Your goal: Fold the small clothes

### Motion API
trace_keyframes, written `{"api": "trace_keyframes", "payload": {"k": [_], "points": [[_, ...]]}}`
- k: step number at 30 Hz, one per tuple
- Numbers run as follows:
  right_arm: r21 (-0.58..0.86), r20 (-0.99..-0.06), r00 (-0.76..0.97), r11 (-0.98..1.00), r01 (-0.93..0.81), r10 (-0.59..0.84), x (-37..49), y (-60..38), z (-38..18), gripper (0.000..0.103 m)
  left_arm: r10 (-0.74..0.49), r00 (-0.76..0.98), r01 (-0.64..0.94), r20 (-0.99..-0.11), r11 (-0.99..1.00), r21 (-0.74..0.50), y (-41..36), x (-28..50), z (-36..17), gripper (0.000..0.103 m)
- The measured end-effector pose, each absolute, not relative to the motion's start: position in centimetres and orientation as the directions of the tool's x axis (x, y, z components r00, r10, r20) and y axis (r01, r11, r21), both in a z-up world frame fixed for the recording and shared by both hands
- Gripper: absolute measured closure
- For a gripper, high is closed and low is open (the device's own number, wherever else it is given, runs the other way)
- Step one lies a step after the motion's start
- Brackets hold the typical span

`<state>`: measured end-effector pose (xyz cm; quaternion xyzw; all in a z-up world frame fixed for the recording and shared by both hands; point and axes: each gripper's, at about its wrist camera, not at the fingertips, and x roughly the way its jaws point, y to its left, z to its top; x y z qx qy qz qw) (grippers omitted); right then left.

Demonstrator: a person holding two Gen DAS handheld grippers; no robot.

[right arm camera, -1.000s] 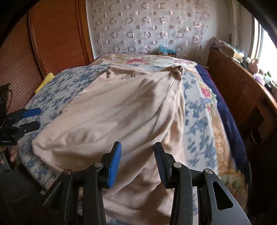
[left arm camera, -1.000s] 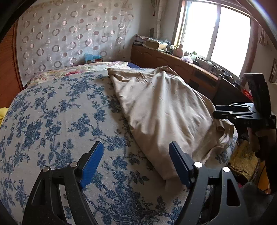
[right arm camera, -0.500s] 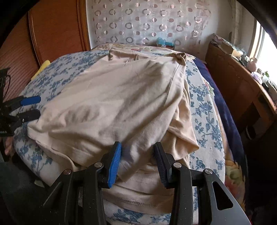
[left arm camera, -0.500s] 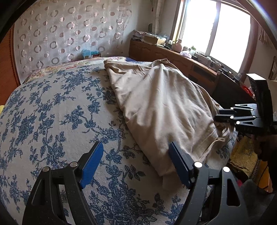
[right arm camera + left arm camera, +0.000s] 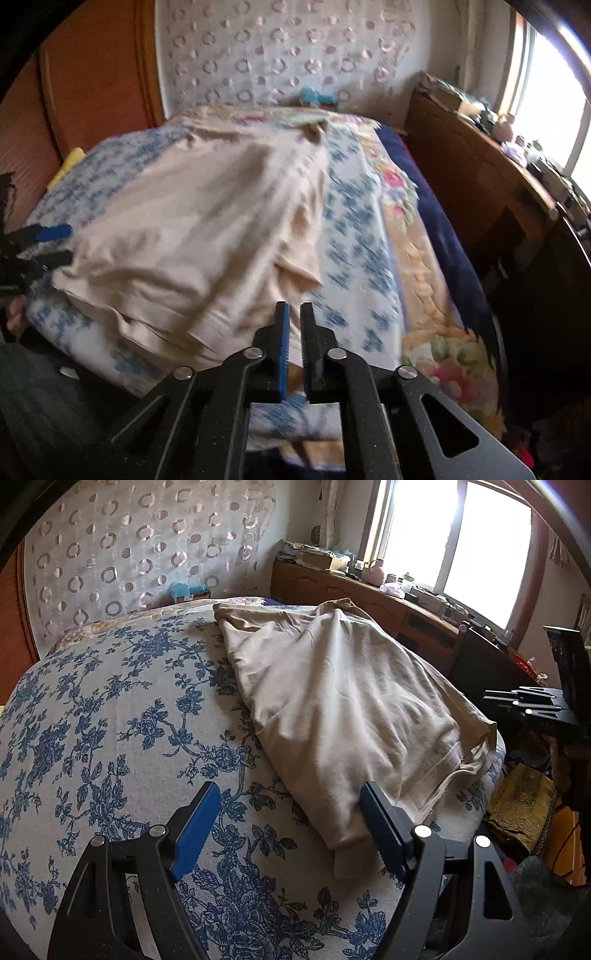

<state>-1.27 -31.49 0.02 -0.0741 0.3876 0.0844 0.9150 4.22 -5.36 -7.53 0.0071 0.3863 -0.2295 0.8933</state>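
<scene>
A beige garment (image 5: 332, 701) lies spread on the blue-flowered bedspread (image 5: 110, 720), its near hem bunched at the bed's front edge. It also shows in the right wrist view (image 5: 207, 236), blurred. My left gripper (image 5: 291, 830) is open, its right finger beside the garment's near corner, holding nothing. My right gripper (image 5: 291, 332) is nearly shut, just off the garment's near right hem; no cloth shows between its pads. It also appears in the left wrist view (image 5: 528, 701) at the right edge of the bed.
A wooden sideboard (image 5: 369, 602) with clutter runs under the window on the right. A wooden headboard (image 5: 92, 81) and patterned curtain (image 5: 129, 554) stand behind the bed. A dark blue blanket (image 5: 443, 236) lies along the bed's right side. Yellow bags (image 5: 517, 808) sit on the floor.
My right gripper has closed from open to nearly shut and pulled back from the garment's hem. The garment has settled lower onto the bed. My left gripper stays open.
</scene>
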Motion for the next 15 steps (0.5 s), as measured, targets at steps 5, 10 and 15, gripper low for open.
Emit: {"api": "trace_keyframes", "payload": {"k": [5, 10, 15], "points": [[-0.044, -0.729, 0.668, 0.964, -0.262, 0.148, -1.1, -29.5, -1.3, 0.069, -0.403, 0.596, 0.414, -0.695, 0.895, -0.163, -5.4, 4.2, -7.6, 0.024], [-0.031, -0.747, 0.64, 0.953, -0.301, 0.178, -0.5, -29.0, -2.6, 0.093, -0.408, 0.589, 0.42, -0.697, 0.892, -0.167, -5.5, 4.3, -7.7, 0.024], [-0.022, -0.734, 0.642, 0.937, -0.349, 0.222, -1.7, -30.0, -1.5, 0.101, -0.44, 0.557, 0.439, -0.704, 0.876, -0.2, -5.7, 4.1, -7.9, 0.024]]}}
